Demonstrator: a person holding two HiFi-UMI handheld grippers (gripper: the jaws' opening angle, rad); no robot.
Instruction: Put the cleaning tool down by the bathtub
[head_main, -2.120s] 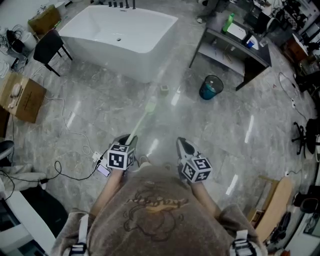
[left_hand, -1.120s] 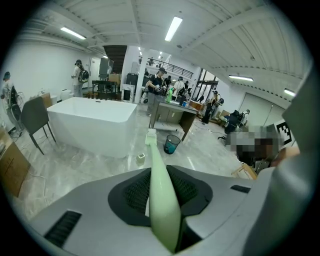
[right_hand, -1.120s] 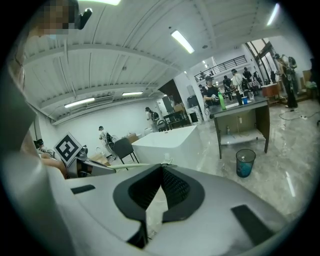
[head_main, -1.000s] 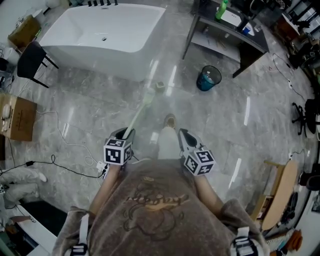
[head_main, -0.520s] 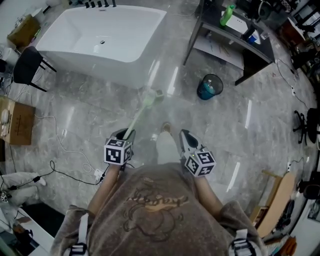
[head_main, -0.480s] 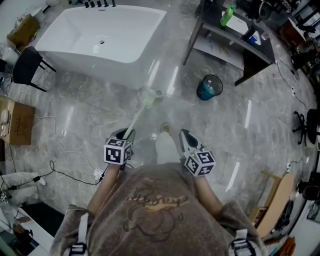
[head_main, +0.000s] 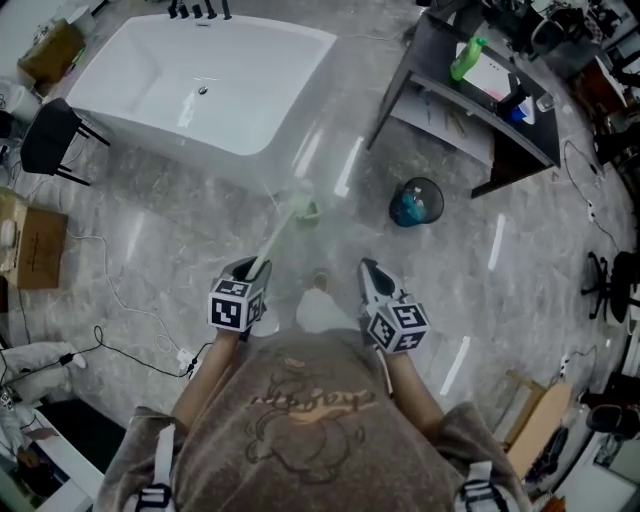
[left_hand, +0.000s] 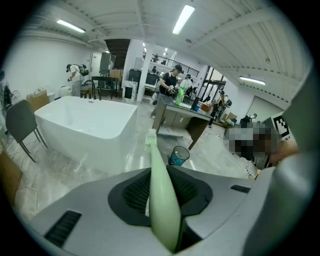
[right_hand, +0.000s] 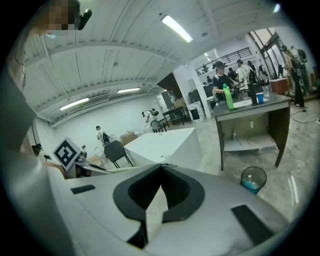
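The cleaning tool (head_main: 278, 235) is a long pale green handle with a small head at its far end. My left gripper (head_main: 247, 272) is shut on the handle's near end, and the handle (left_hand: 161, 195) runs out between its jaws. The tool's head (head_main: 302, 203) hangs over the floor just in front of the white bathtub (head_main: 200, 85), close to its near right side. The same tub (left_hand: 85, 122) fills the left of the left gripper view. My right gripper (head_main: 372, 278) hangs beside the left one; its jaw tips (right_hand: 161, 167) meet with nothing between them.
A teal waste bin (head_main: 415, 203) stands right of the tool's head, and a dark desk (head_main: 480, 100) with a green bottle behind it. A black chair (head_main: 48, 140) and a cardboard box (head_main: 30, 245) are left of the tub. Cables (head_main: 130, 300) trail over the floor. People (left_hand: 172, 82) stand at the desk.
The person has walked toward the tub, so the tub and bin have come nearer and the tool's head now sits closer to the tub's side. Both grippers keep their hold and pose.
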